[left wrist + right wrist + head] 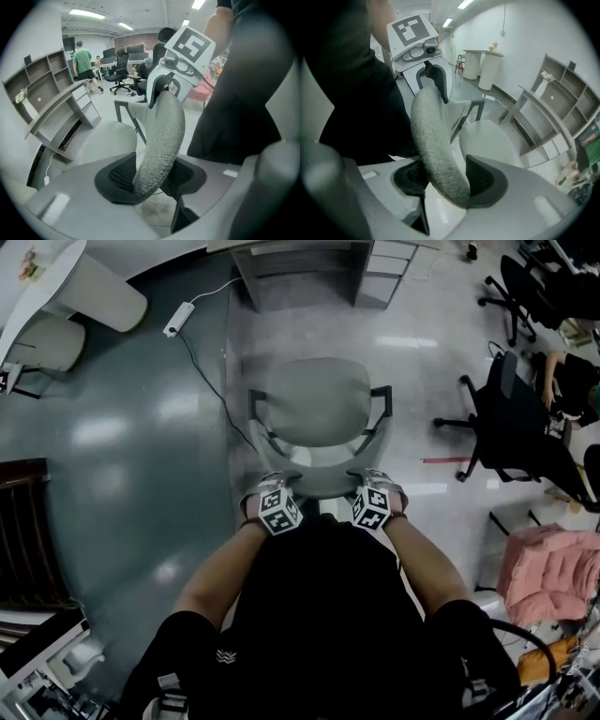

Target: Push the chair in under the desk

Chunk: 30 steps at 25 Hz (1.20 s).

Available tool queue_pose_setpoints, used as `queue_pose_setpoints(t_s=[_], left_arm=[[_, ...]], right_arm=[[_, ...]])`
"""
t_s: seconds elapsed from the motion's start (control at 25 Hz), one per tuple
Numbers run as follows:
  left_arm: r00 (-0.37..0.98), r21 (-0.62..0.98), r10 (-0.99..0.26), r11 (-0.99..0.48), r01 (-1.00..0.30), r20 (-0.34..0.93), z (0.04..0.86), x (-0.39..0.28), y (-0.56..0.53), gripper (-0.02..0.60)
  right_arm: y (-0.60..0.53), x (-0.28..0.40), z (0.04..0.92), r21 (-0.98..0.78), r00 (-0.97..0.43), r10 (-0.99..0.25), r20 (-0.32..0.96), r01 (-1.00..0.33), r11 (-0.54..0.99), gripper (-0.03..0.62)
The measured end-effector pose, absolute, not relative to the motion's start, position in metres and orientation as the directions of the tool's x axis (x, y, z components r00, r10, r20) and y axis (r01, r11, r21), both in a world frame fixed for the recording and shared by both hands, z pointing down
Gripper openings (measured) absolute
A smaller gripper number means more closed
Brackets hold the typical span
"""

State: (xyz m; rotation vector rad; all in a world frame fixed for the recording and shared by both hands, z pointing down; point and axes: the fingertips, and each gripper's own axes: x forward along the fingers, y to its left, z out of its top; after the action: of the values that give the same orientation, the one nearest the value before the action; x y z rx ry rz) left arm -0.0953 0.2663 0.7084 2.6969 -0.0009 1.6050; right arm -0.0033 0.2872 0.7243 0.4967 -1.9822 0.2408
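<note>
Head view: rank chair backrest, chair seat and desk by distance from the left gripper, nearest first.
1. chair backrest, held in the left gripper's jaws.
2. chair seat, just ahead.
3. desk, top of frame.

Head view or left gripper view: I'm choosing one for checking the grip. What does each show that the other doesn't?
Only the head view: the power strip and the pink cushion. Only the left gripper view: the left gripper clamped on the backrest, close up, and the ceiling lights. Both: the seat, the right gripper, the desk.
</note>
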Motion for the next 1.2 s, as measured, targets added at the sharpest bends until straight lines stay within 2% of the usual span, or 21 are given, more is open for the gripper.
queue_pose_setpoints(t_s=[0.44,1.2], left_arm=[[0.474,0.044,0.039,-0.999,0.000,0.880,0.712,-0.083,0.186,0.204],[0.459,0.062,0.074,-0.997,0.042,0.885,0.719,-0.078,0.011,0.204]], right_arm=[[0.206,0.011,0.729,0.017,-0.355,-0.194,0.914,-0.446,0.895,0.210],[0.033,0.018,0.733,0.036,-0.302,-0.215,0.929,-0.504,0.863,0.210]])
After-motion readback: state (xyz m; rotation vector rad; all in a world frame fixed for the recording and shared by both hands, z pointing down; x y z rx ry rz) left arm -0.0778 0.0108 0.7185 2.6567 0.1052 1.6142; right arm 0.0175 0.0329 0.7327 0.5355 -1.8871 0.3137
